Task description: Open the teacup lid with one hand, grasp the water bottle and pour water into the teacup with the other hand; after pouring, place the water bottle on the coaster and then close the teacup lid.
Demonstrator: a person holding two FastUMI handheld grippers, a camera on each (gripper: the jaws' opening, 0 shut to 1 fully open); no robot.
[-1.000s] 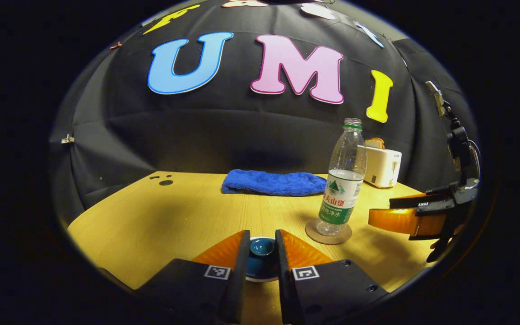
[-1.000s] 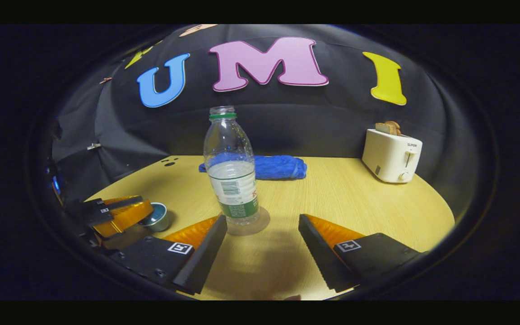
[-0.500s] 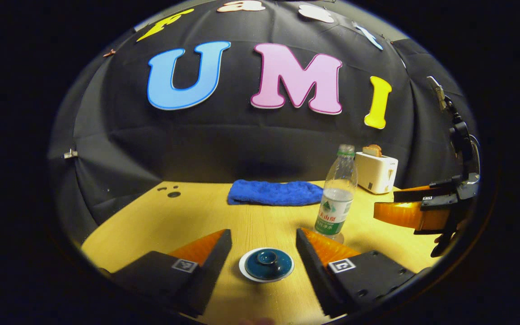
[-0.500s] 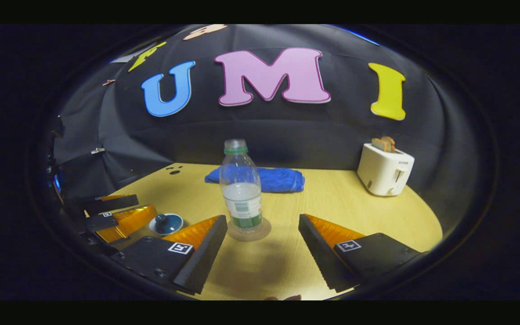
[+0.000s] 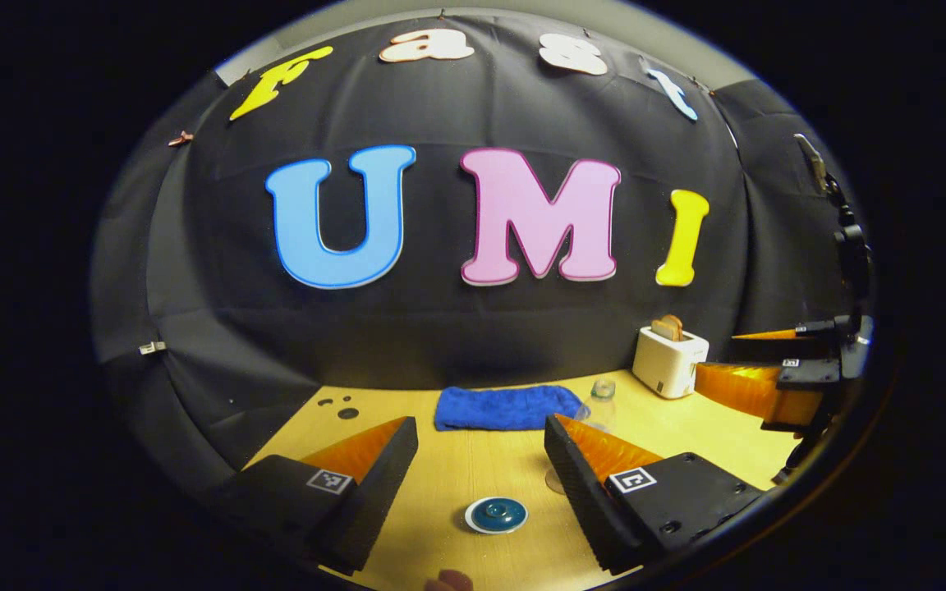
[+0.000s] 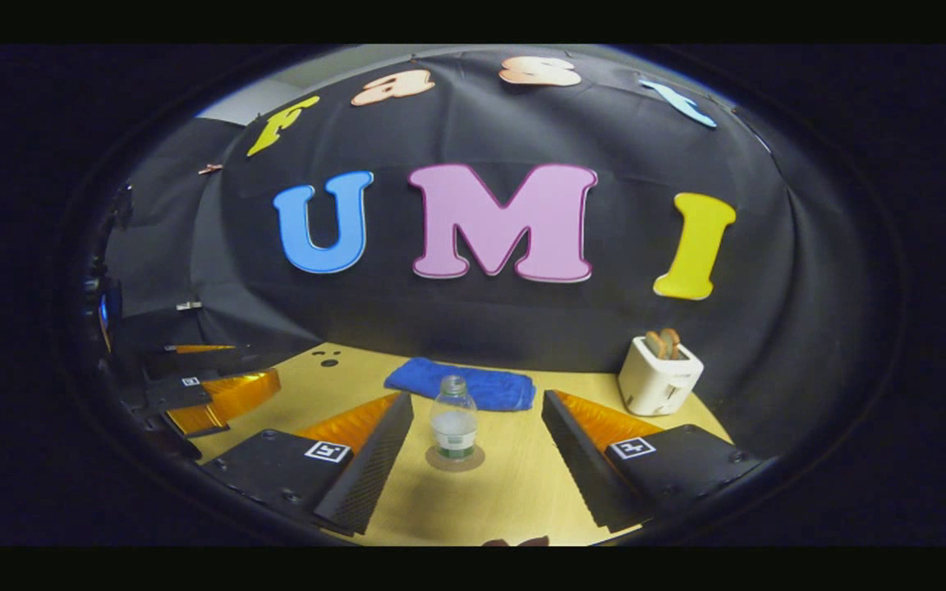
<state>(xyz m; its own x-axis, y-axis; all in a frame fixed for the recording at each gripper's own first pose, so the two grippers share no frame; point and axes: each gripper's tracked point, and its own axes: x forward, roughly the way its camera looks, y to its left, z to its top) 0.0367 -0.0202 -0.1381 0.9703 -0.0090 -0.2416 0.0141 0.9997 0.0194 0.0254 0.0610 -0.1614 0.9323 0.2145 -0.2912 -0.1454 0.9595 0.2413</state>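
Note:
The teacup (image 5: 496, 515) is dark blue with its lid on and stands on the table below my left gripper (image 5: 479, 425), which hovers open well above it. The clear water bottle (image 6: 454, 427) has no cap, holds some water and stands upright on the round coaster (image 6: 455, 458). My right gripper (image 6: 477, 402) is open, high above and back from it. In the left gripper view the bottle's neck (image 5: 602, 390) peeks out behind the right finger, and the right gripper (image 5: 727, 361) hangs open at the far right. The left gripper (image 6: 255, 364) appears at the left of the right gripper view.
A folded blue towel (image 6: 461, 384) lies at the back of the wooden table (image 6: 522, 484). A white toaster (image 6: 658, 377) with bread slices stands at the back right. Small dark holes (image 5: 342, 408) mark the table's far left corner.
The left gripper let go of the lid knob and opened, leaving the lid on the cup. Both grippers then rose and drew back, so cup and bottle look smaller and lower.

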